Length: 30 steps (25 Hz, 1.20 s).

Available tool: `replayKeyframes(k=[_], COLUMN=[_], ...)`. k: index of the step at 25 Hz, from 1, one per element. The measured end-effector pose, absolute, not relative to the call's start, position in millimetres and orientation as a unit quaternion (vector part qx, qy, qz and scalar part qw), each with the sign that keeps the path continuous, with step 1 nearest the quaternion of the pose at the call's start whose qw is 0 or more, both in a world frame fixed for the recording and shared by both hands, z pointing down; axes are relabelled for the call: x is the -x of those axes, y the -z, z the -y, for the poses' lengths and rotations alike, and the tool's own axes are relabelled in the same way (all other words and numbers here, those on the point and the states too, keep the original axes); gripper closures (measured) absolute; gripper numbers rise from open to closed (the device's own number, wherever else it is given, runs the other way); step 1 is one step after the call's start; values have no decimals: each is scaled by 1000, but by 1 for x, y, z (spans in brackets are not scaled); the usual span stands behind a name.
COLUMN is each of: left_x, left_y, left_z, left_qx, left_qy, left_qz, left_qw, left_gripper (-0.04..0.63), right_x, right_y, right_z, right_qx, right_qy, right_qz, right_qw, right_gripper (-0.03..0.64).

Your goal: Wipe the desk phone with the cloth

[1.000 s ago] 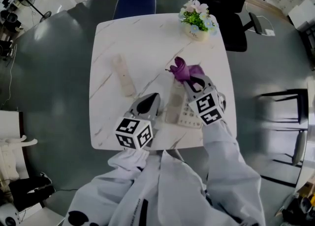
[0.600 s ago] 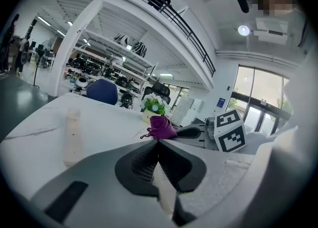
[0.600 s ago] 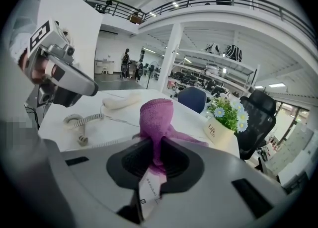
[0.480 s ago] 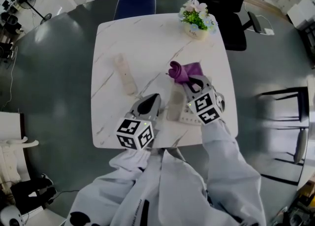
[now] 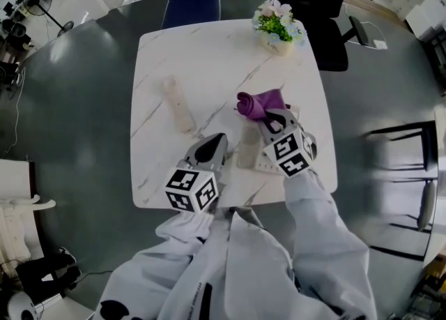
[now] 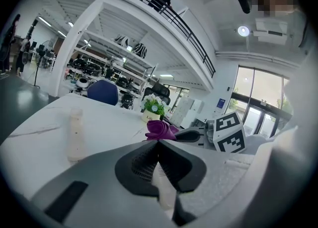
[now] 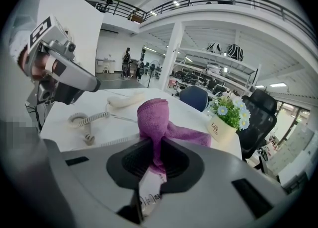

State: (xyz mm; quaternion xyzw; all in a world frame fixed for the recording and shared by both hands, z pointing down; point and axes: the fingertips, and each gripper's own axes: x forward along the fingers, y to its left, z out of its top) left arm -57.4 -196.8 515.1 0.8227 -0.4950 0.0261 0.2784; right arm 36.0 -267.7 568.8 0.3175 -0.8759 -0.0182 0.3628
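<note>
- Step: wiping, judged mid-pass. The right gripper (image 5: 270,120) has its fingers pinched on a bunched purple cloth (image 5: 255,102), with the wad at the far edge of the desk phone (image 5: 247,151).
- Hedge: the gripper body covers most of the phone, so I cannot tell whether the cloth is touching the phone or sits just off it on the surface (image 5: 209,61).
- The cloth tail trails from the wad toward the flower pot side, away from the phone.
- The left gripper (image 6: 158,142) has its fingers pressed together with nothing between them. It is parked just left of the phone, at the near edge of the surface.
- The handset (image 5: 176,106) is off the phone and lies flat, well to its left. The coiled cord (image 7: 82,120) runs between them.
- Next, likely: drag the wad back across the phone top, pressing lightly. The left gripper may need to steady the phone so it doesn't slide.
- Container: the flower pot (image 5: 277,45), beyond the phone near the far edge, holds a small flowering plant (image 5: 279,22). There are no other containers.
</note>
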Motion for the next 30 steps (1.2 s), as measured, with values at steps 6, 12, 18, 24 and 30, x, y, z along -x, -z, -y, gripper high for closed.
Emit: replayKeyframes(k=[6,12,18,24,30], left_x=[56,54,54,56,56], left_y=[-514,-514,-516,-517,-517], left_z=[193,188,183,179,174], left_qx=[-822,-822,-823,-821,-821], left_qy=[-25,-25,-28,-28,-26], left_qz=[495,494,494,495,496], left_qw=[279,280,281,282,281], left_gripper=[597,597,597,597,597], right_x=[-36,-35,-34,-33,-32], right_y=[-572,-572,-573,-576,-579], right_z=[261,253,246,238,227], right_qx=[-314,-308,-304,-300,-296], right_qy=[12,10,6,3,0], right_qz=[876,878,879,880,880], right_qw=[365,366,366,368,370], right_gripper=[586,586,586,586,586])
